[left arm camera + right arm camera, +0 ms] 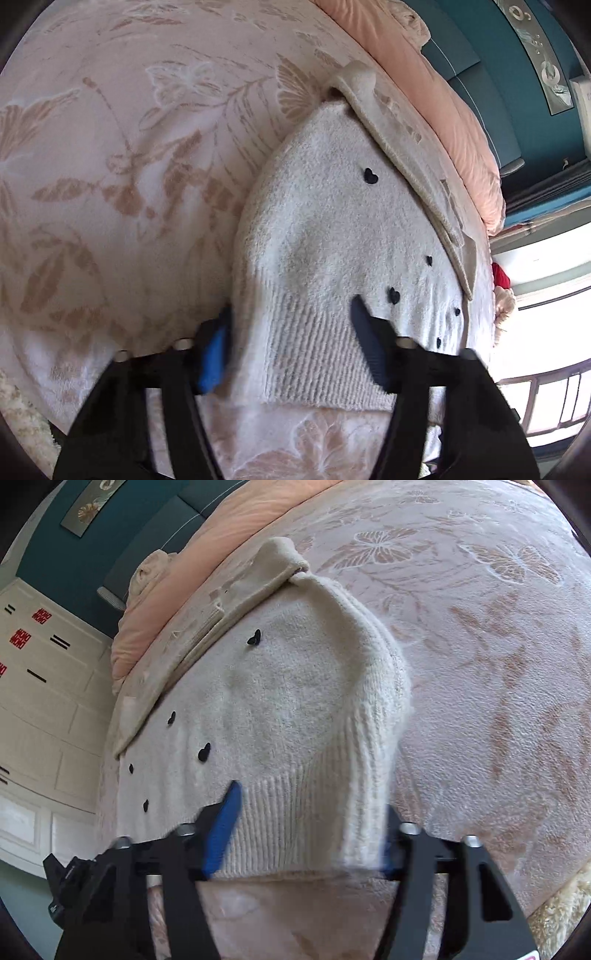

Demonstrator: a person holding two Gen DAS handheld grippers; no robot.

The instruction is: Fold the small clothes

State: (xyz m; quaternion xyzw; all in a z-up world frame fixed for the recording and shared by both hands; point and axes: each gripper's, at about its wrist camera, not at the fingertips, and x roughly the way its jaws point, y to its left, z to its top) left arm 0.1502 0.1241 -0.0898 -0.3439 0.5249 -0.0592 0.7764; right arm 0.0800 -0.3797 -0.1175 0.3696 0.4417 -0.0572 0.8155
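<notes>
While it lies on the bedspread (110, 147), cream sweater's (332, 221) ribbed hem between both parted grippers (295, 343) (310, 827), ungripped.

Bed (129, 147), pink butterfly-print cover; white knit sweater (332, 229) and peach quilt (424, 92) on it.

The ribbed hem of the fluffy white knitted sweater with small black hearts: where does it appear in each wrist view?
Left wrist view: the ribbed hem of the fluffy white knitted sweater lies bottom centre, between the left gripper fingers.
Right wrist view: the hem sits bottom centre, between the right gripper fingers.
Shared landmark: the beige folded garment along the sweater's far edge.
</notes>
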